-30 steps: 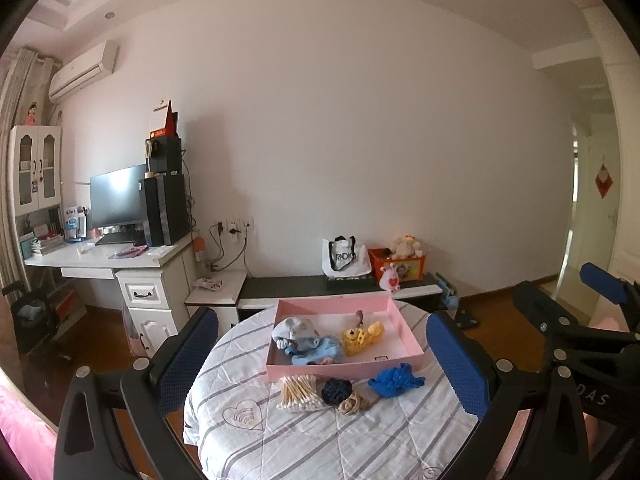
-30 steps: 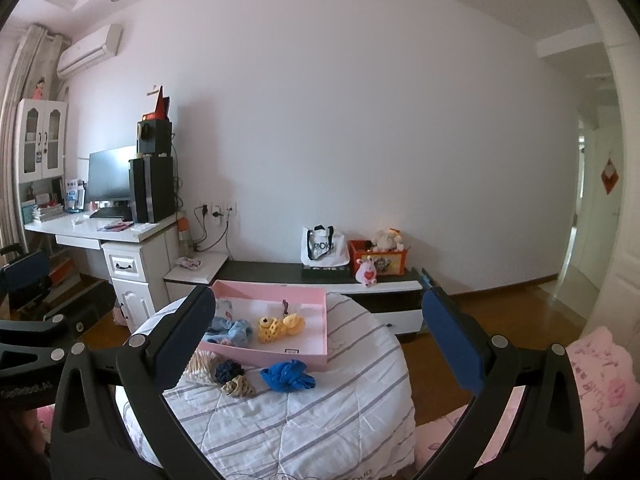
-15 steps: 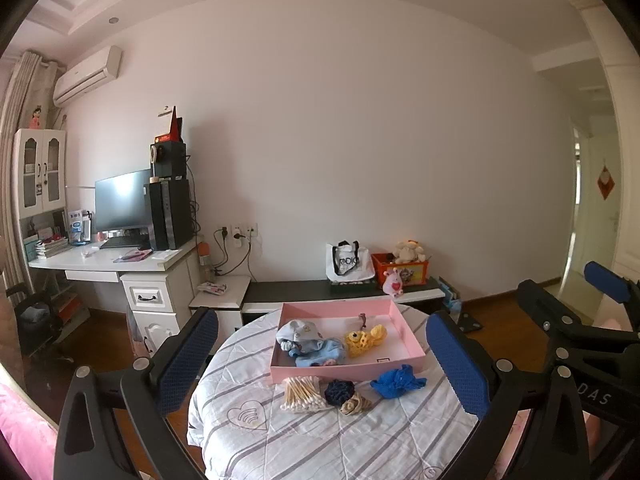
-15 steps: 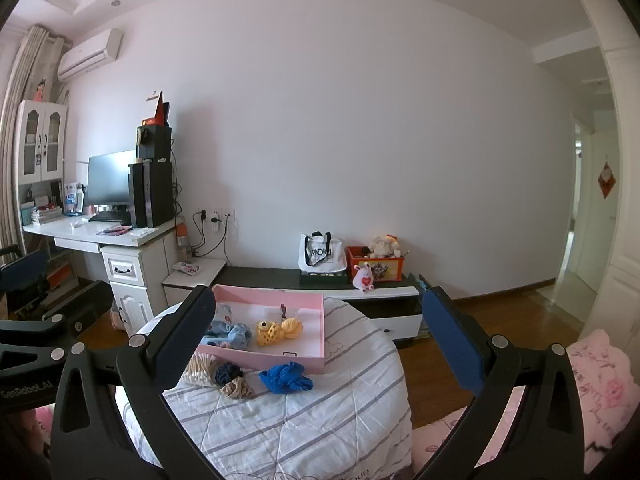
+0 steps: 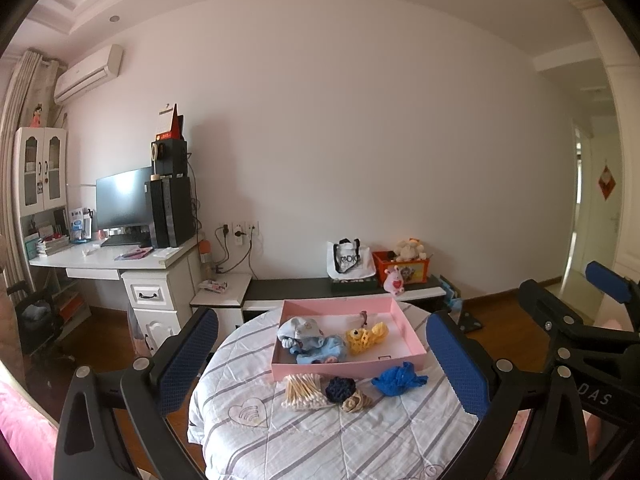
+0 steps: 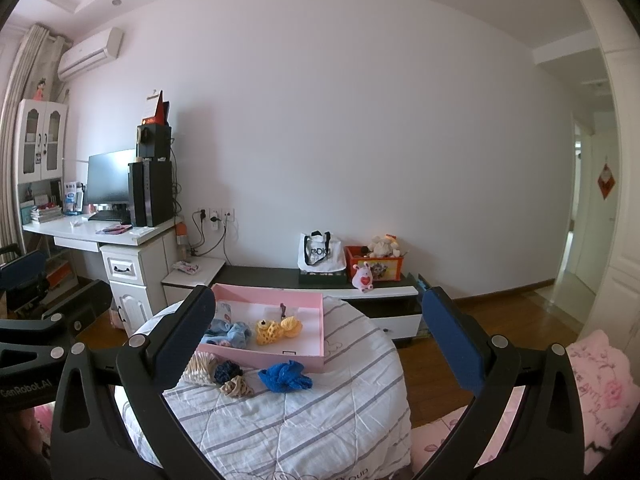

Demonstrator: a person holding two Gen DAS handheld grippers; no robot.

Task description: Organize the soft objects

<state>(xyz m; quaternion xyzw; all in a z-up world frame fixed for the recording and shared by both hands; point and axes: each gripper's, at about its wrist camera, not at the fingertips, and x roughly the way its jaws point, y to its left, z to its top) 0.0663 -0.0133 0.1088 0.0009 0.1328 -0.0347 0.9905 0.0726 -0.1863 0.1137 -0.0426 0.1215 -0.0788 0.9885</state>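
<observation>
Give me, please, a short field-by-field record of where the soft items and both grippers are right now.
surface: round table under a striped quilted cover
container: pink tray, open top
in tray: light blue garment; yellow knitted toy
outside tray, in front: blue cloth; dark blue scrunchie; beige scrunchie; cotton swabs
left gripper: open, empty, held back from the table
right gripper: open, empty, held back from the table

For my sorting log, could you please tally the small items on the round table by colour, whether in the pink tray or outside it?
Light blue: 1, soft toy in tray
Yellow: 1, knitted toy in tray
Bright blue: 1, cloth
Dark navy: 1, scrunchie
Beige: 2, scrunchie, cotton swabs
Total: 6
</observation>
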